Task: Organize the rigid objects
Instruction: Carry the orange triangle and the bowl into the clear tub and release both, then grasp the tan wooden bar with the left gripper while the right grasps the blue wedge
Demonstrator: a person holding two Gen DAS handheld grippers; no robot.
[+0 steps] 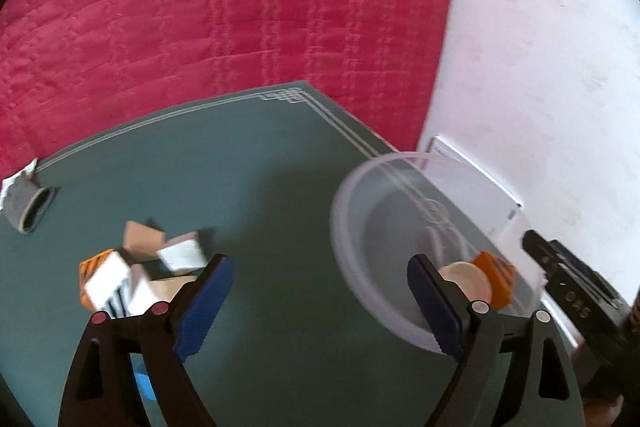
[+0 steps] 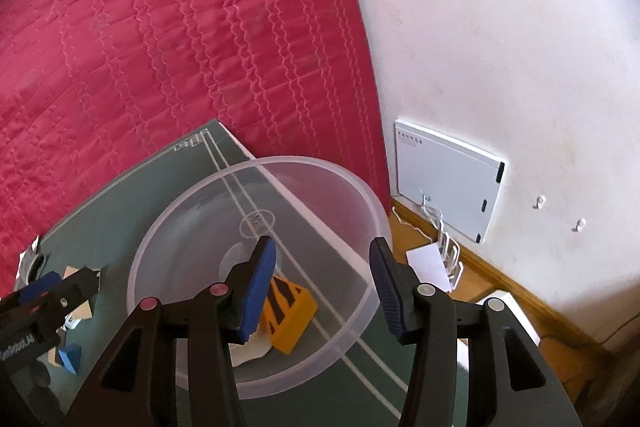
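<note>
Left wrist view: the left gripper [image 1: 320,303] hangs over a dark green mat with a white line border [image 1: 260,155], its blue-padded jaws spread wide with nothing between them. Just left of its left finger lies a blurred cluster of small rigid blocks [image 1: 140,275], white, tan and orange-striped, resting on the mat. At the far left edge lies a grey tube-like piece [image 1: 28,205] on its side. To the right stands a translucent round plastic bowl [image 1: 360,195], and inside it an orange block with black stripes [image 1: 496,279] touches a pale cream round disc [image 1: 468,279]. The right gripper [image 1: 572,291] shows as a black body just beyond the bowl's right rim. In the right wrist view, the right gripper [image 2: 322,283] is poised above the bowl [image 2: 180,219], its jaws released and parted, grasping nothing; the orange striped block [image 2: 292,315] sits on the bowl floor below its left finger, beside the cream piece [image 2: 248,351]. A red quilted bedspread [image 2: 180,27] fills the background behind the mat, with a white wall [image 2: 500,27] and a white wall-mounted box [image 2: 444,183] to the right.
</note>
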